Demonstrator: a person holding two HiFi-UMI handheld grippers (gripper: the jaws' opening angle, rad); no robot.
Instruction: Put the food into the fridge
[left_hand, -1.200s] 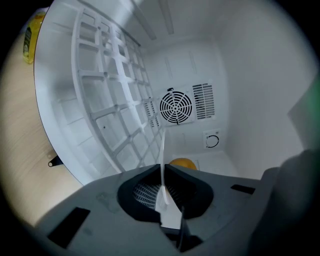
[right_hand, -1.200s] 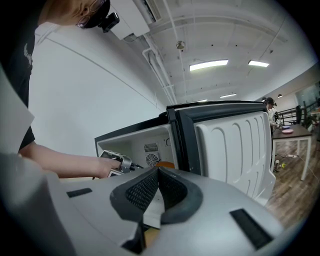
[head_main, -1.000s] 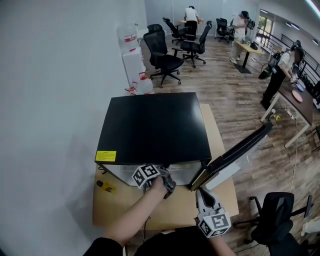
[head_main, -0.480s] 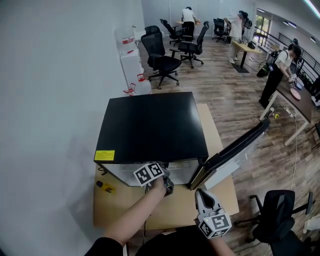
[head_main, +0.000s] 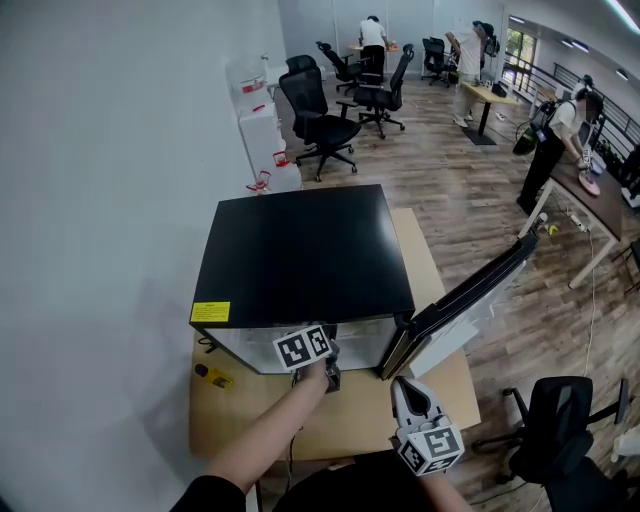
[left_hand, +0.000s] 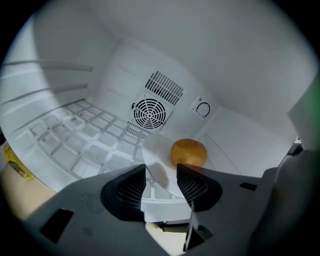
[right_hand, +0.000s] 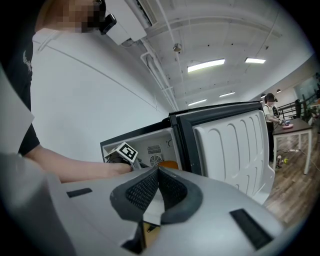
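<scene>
Since a second ago the left gripper (left_hand: 161, 172) has rolled, and its jaws have just been opening with nothing between them. A wood floor (head_main: 470, 200) spreads around a tan table (head_main: 340, 425). On the table stands a black fridge (head_main: 300, 250), its door (head_main: 470, 295) open at 3 o'clock. Inside the fridge, a round orange food (left_hand: 189, 152) lies at 1 o'clock of the parted jaws. The right gripper (right_hand: 158, 175) is closed and empty.

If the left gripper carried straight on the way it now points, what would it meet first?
Probably the round orange food, which lies just beyond the left gripper and slightly right of centre, inside the fridge. Its jaws have just been opening, with nothing gripped between them. Depth is uncertain.
</scene>
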